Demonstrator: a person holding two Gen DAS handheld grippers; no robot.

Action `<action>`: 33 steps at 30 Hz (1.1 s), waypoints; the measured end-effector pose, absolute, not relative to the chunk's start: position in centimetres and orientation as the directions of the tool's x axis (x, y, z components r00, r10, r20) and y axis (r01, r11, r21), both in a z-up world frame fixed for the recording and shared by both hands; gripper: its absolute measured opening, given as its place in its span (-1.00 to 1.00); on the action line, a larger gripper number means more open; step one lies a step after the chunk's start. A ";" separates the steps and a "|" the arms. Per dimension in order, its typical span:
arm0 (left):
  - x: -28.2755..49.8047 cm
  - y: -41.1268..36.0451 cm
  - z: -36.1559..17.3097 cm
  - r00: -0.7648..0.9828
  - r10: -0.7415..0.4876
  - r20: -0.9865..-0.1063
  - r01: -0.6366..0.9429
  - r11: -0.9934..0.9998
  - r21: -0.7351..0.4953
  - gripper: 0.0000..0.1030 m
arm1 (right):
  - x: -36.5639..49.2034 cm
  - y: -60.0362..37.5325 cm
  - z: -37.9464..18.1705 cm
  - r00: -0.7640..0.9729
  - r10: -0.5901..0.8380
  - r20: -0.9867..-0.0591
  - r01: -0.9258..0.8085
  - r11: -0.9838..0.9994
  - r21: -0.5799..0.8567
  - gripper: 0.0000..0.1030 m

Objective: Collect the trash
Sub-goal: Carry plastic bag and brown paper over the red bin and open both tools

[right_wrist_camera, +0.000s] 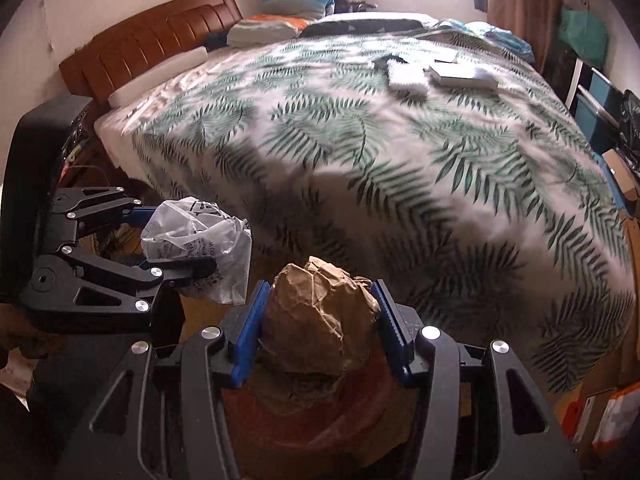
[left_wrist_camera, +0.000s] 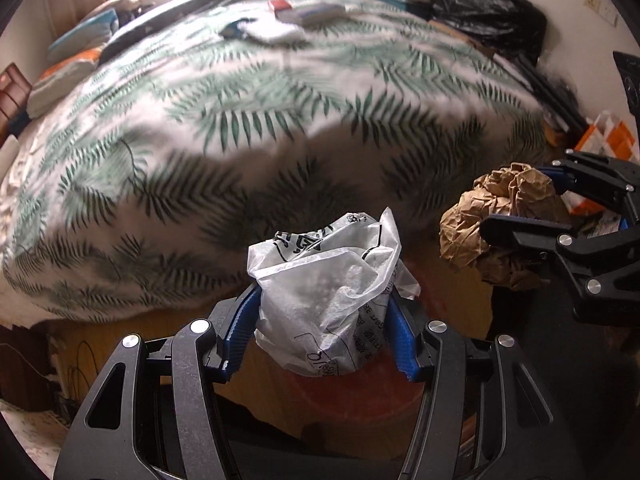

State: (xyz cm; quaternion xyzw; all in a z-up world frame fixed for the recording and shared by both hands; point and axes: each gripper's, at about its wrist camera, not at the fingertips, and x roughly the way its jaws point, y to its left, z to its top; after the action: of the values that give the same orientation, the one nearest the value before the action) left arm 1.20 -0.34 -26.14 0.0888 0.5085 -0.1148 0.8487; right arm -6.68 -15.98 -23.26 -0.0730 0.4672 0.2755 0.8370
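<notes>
Beside the bed: both hand-held grippers hang over a reddish bin, each carrying trash.
Bed (left_wrist_camera: 280,120): fern-print cover, a few small items left on it.
Bin (right_wrist_camera: 360,400): blurred below the jaws; rim hard to make out.
Left hand-held gripper (left_wrist_camera: 322,328): clamped on a crumpled white plastic bag (left_wrist_camera: 328,292).
Right hand-held gripper (right_wrist_camera: 320,332): clamped on a brown paper wad (right_wrist_camera: 320,320).
Risk: the light, slick bag may drift or cling to a pad on release and miss the bin; the springy wad could bounce off the rim.
</notes>
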 end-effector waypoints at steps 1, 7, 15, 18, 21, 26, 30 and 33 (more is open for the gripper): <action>1.0 -0.4 -27.0 0.439 -0.104 -0.893 0.287 0.958 0.030 0.11 | -6.8 -15.9 -23.9 0.400 0.390 -0.829 -0.531 0.836 0.136 0.00; 0.8 -0.7 -31.5 0.344 -0.089 -0.935 0.292 0.956 0.016 0.11 | -7.5 -15.1 -28.0 0.324 0.364 -0.873 -0.538 0.830 0.146 0.00; 1.2 -1.1 -36.5 0.232 -0.073 -0.970 0.301 0.954 0.000 0.11 | -8.0 -14.6 -32.3 0.240 0.330 -0.913 -0.541 0.826 0.157 0.00; 1.5 -1.3 -38.1 0.191 -0.069 -0.979 0.306 0.952 -0.007 0.11 | -7.7 -14.5 -33.5 0.212 0.319 -0.924 -0.540 0.826 0.161 0.00; 2.1 -1.2 -39.5 0.166 -0.063 -0.984 0.301 0.954 -0.010 0.11 | -7.3 -14.5 -34.8 0.189 0.306 -0.933 -0.535 0.829 0.164 0.00; 3.0 -1.4 -41.3 0.132 -0.049 -0.990 0.294 0.956 -0.009 0.11 | -6.5 -14.4 -36.2 0.164 0.292 -0.942 -0.524 0.835 0.167 0.00; 3.5 -1.6 -42.3 0.114 -0.049 -0.992 0.287 0.958 -0.014 0.12 | -6.3 -14.3 -36.8 0.150 0.285 -0.947 -0.524 0.835 0.169 0.00; 3.7 -1.6 -42.8 0.105 -0.048 -0.993 0.289 0.957 -0.016 0.13 | -6.2 -14.3 -37.2 0.140 0.284 -0.948 -0.520 0.836 0.174 0.00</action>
State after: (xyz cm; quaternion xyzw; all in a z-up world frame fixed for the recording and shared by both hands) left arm 3.72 -1.63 -42.77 0.0912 0.6592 -0.1143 0.7376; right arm -6.16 -14.27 -37.16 -0.0986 0.5980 0.2687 0.7486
